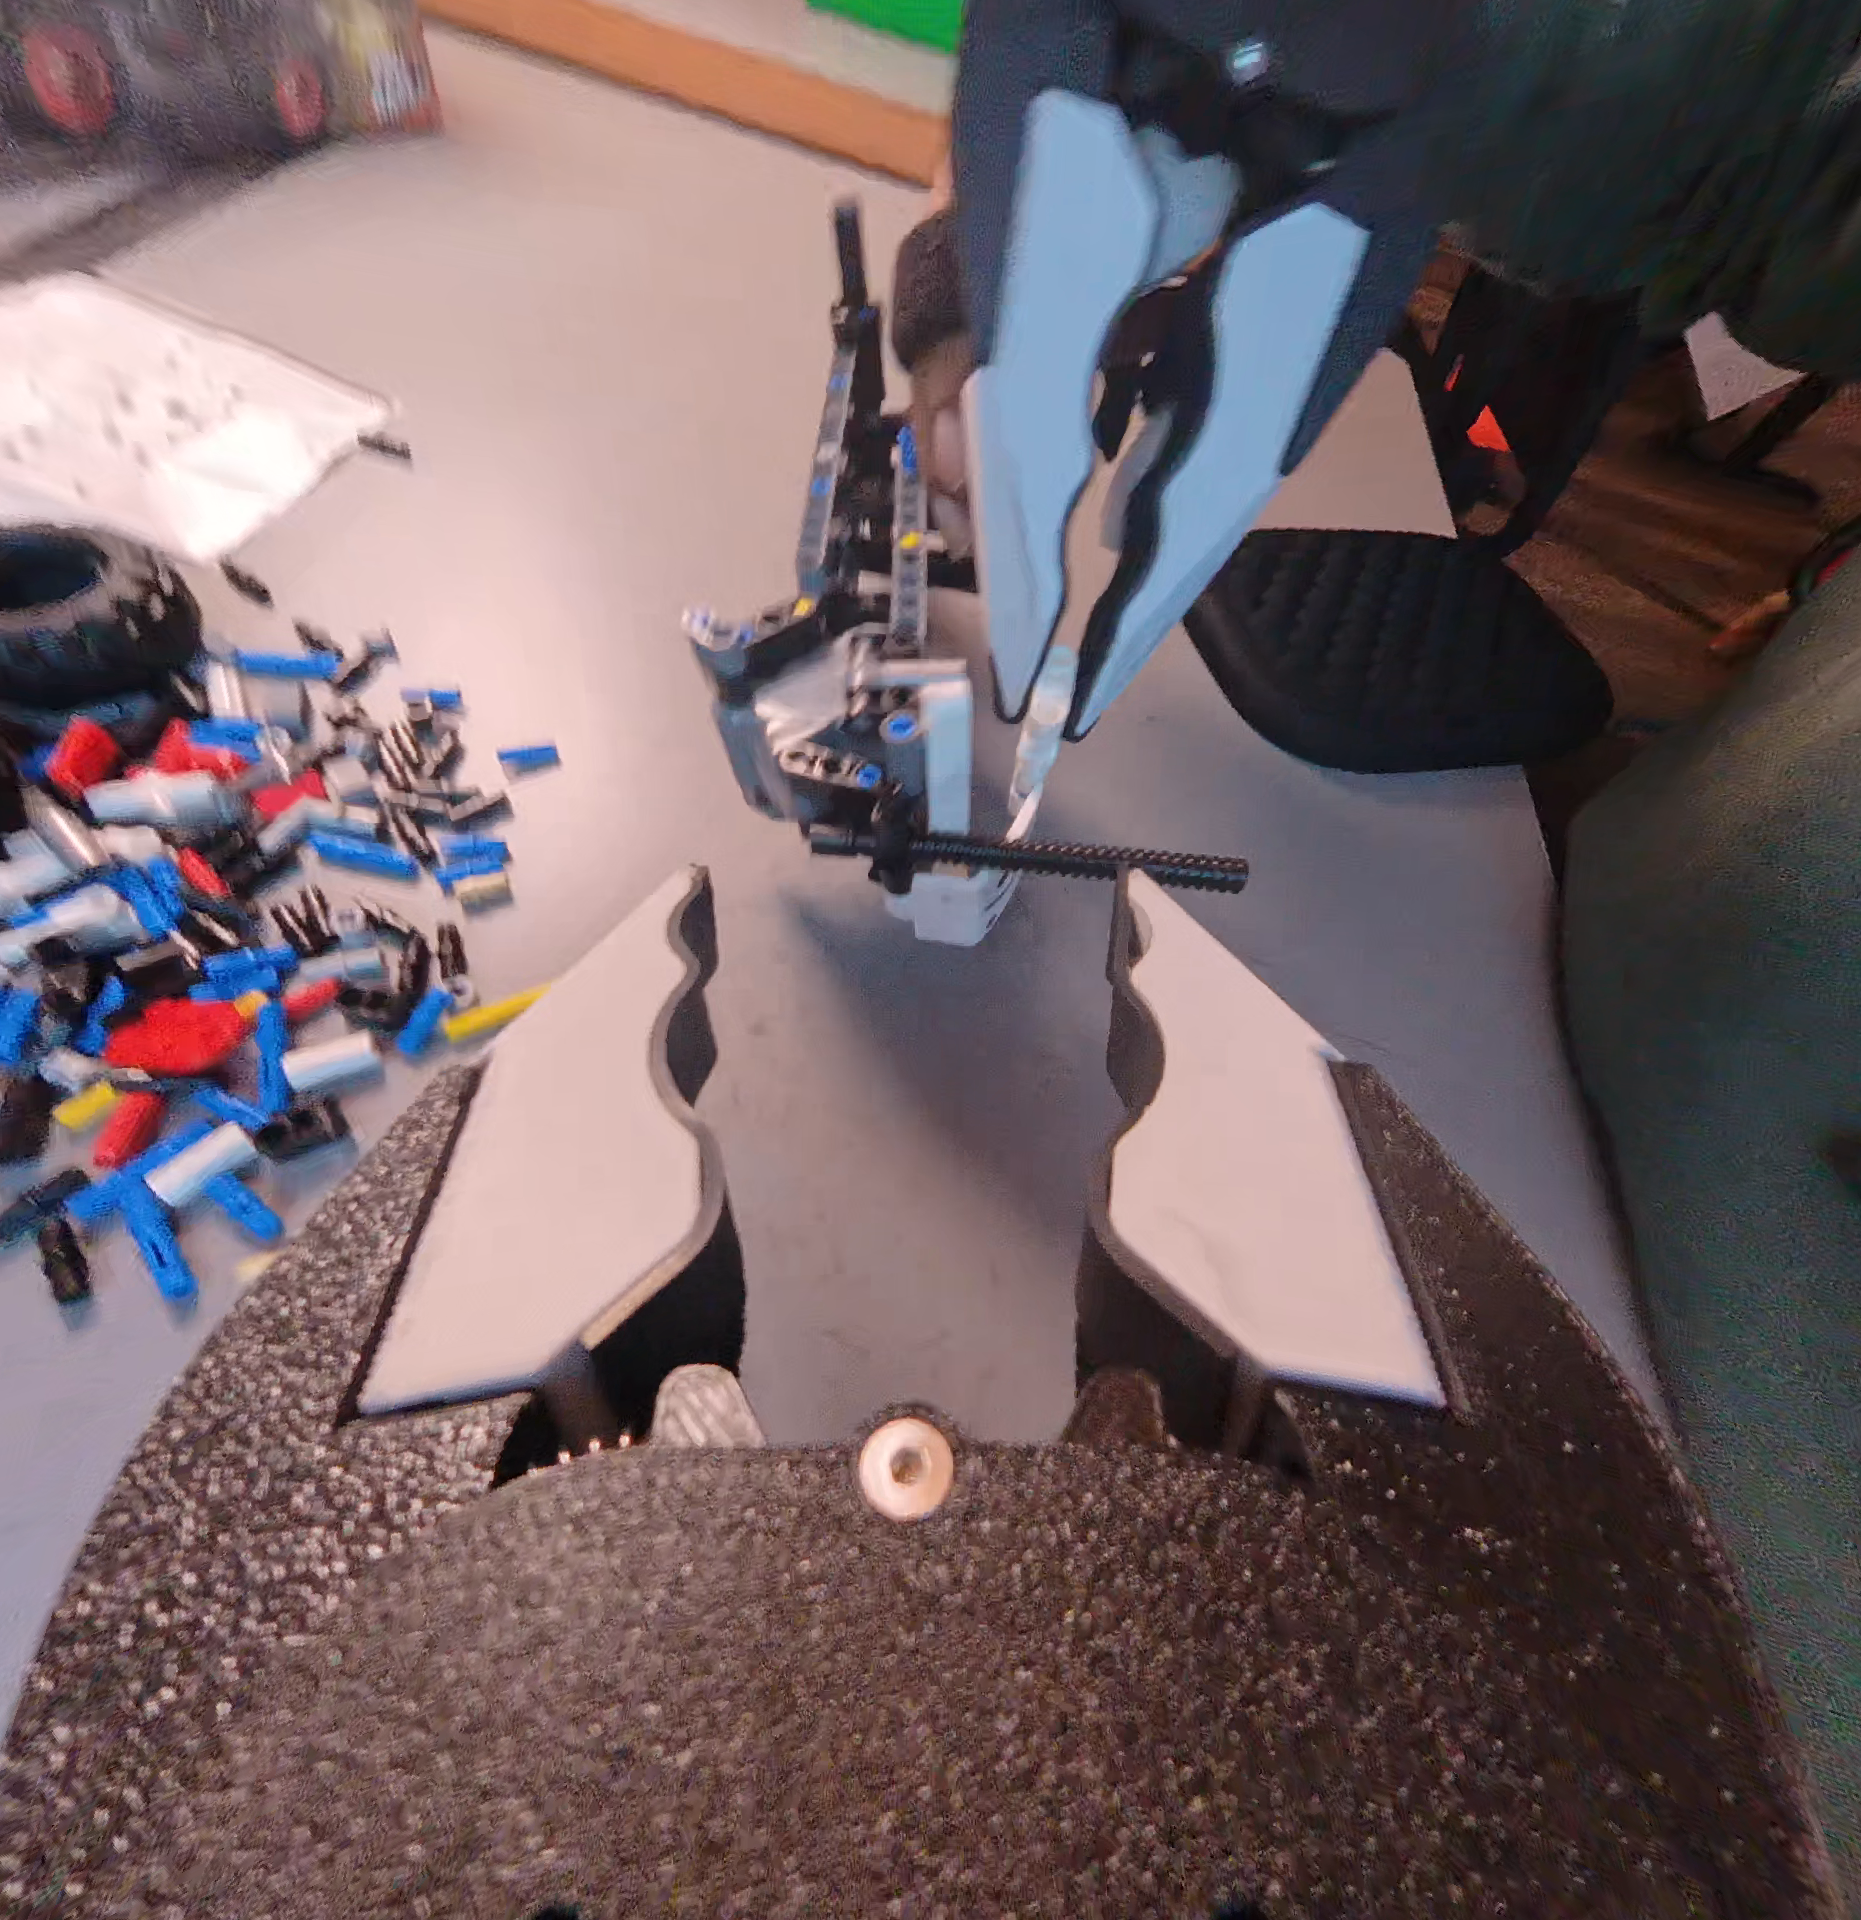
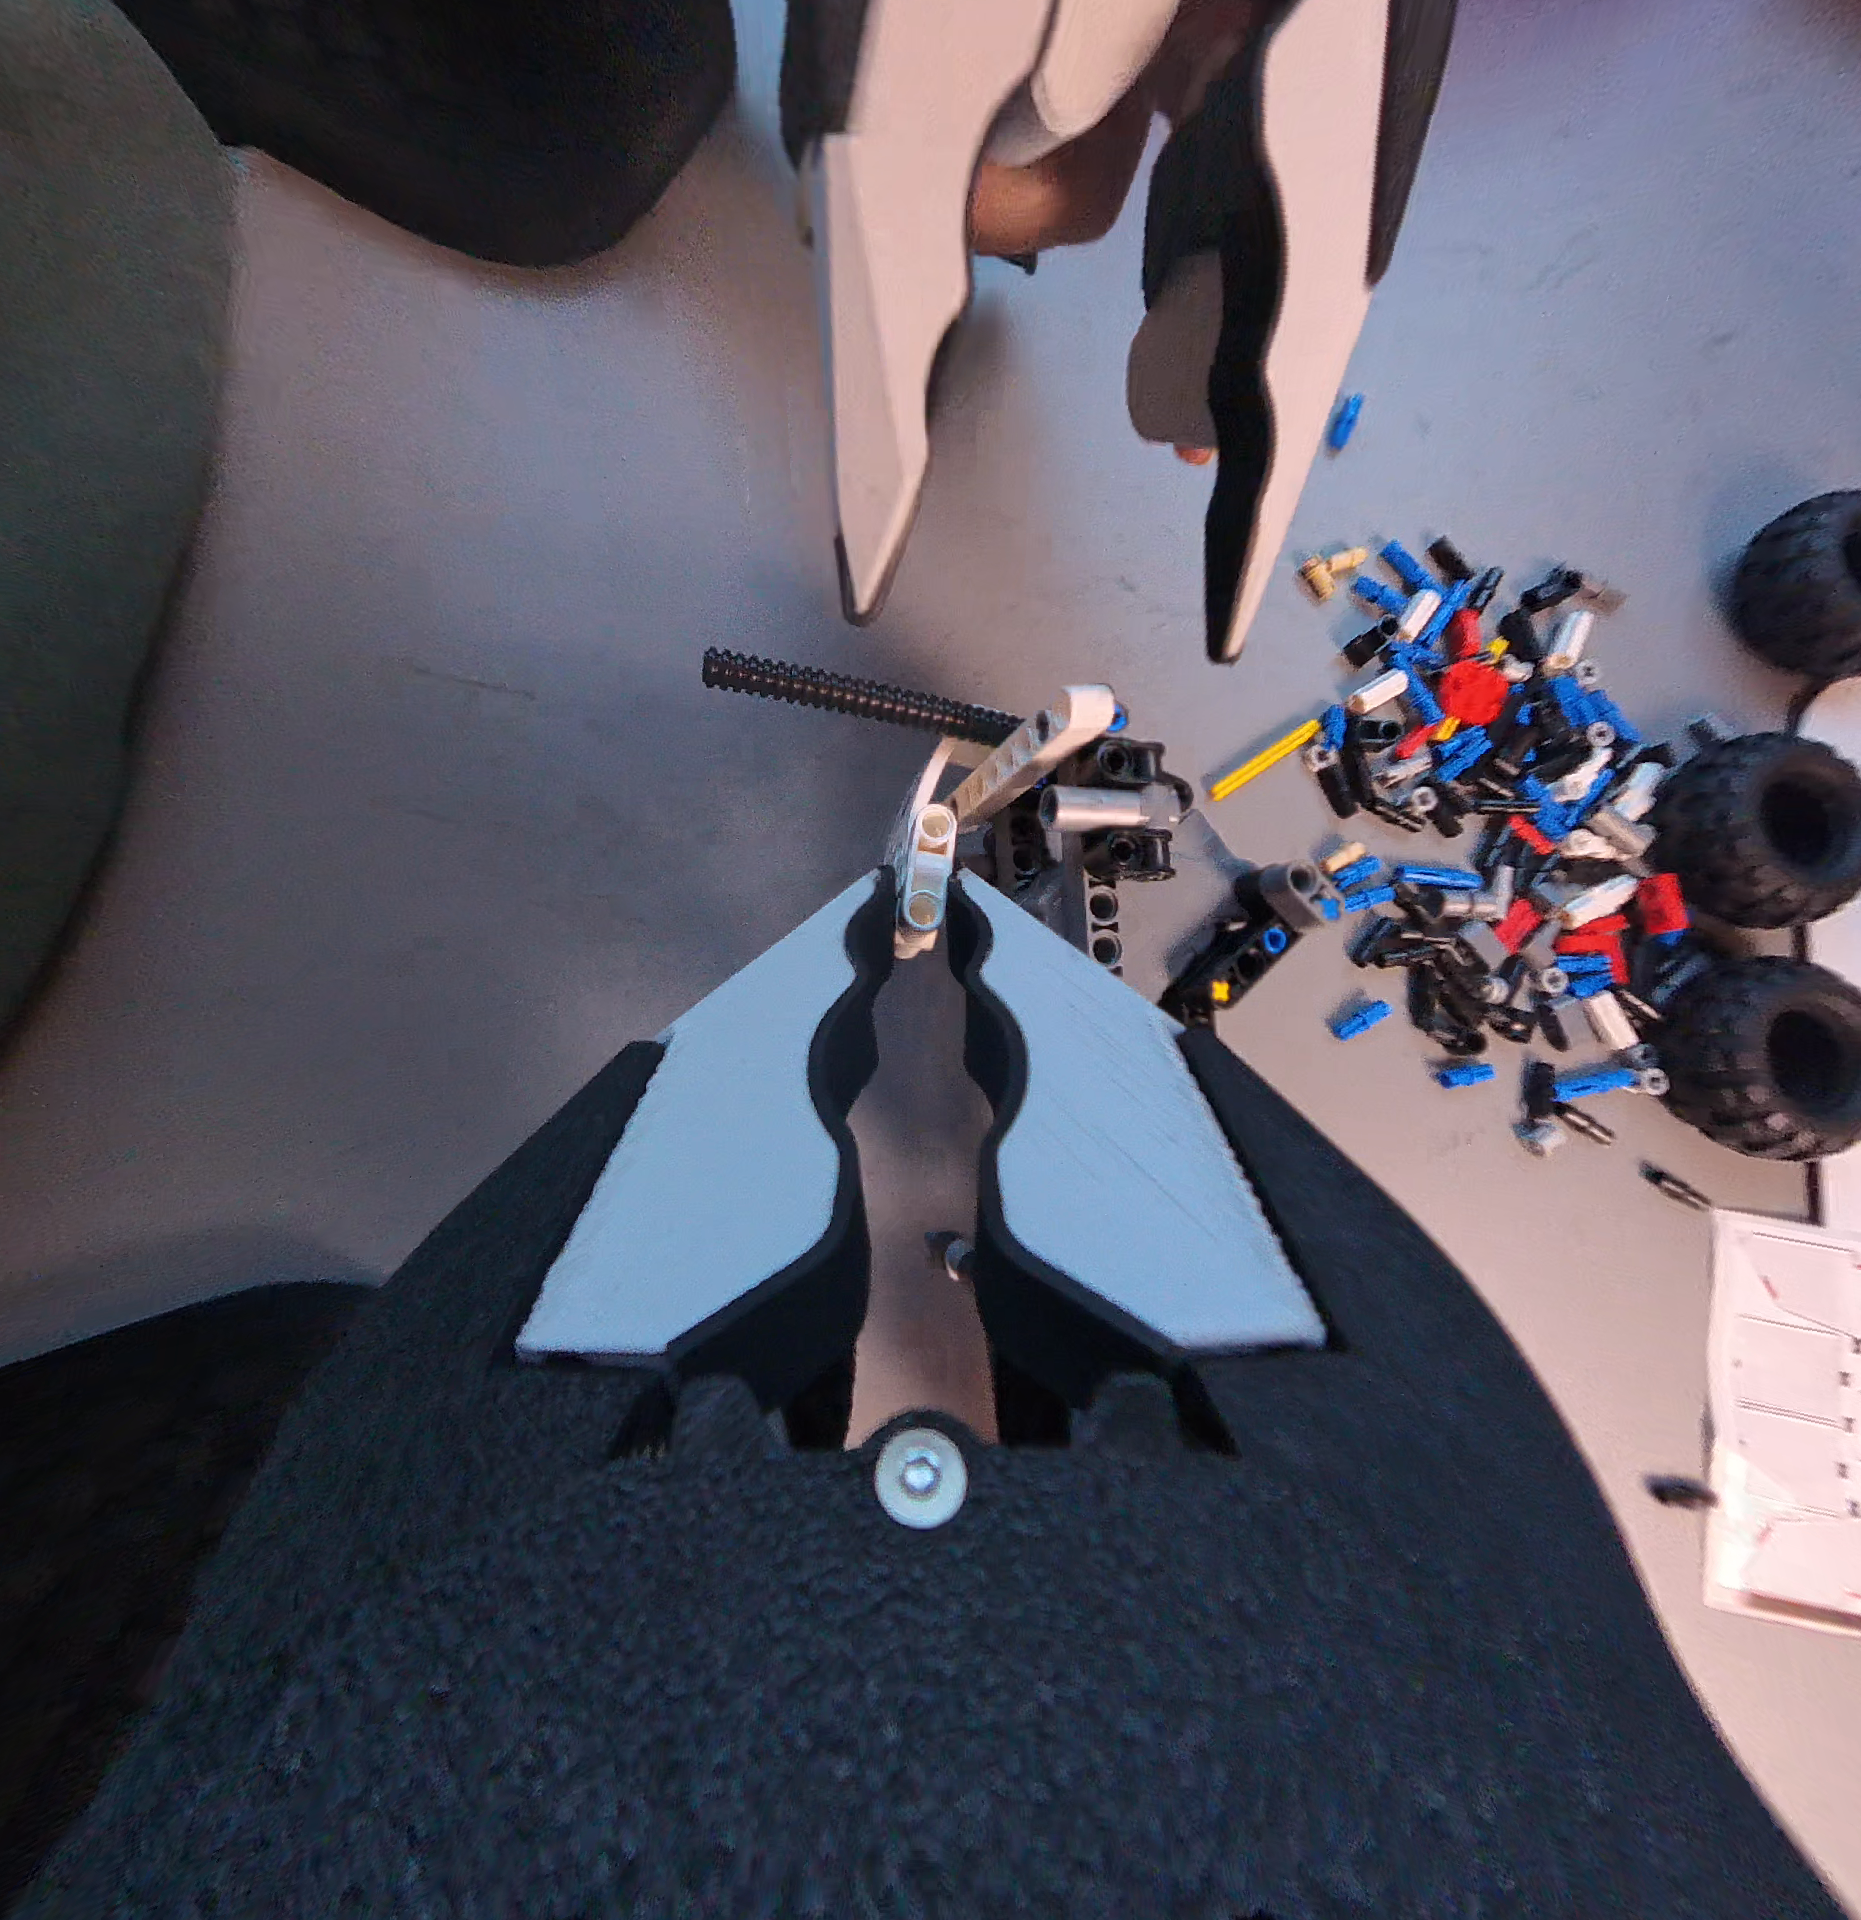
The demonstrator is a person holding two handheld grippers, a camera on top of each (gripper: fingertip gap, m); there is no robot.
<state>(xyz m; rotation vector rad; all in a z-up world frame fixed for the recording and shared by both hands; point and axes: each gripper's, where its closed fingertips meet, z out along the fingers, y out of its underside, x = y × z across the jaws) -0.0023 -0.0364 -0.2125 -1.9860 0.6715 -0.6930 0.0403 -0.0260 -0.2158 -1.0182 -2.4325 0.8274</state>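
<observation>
A partly built brick model of black, grey and white beams lies on the grey table. A black ribbed rod sticks out of its near end. My left gripper is open and empty, just short of the rod. My right gripper comes down from above, shut on a small white beam at the model's end. In the right wrist view, my right gripper pinches the white beam beside the model. The rod lies beyond, under my open left gripper.
A pile of loose blue, black, red and grey pieces lies beside the model, with black tyres. A printed sheet lies past them. A black chair seat stands off the table's edge. My right fingertips sit around 5 cm from my left ones.
</observation>
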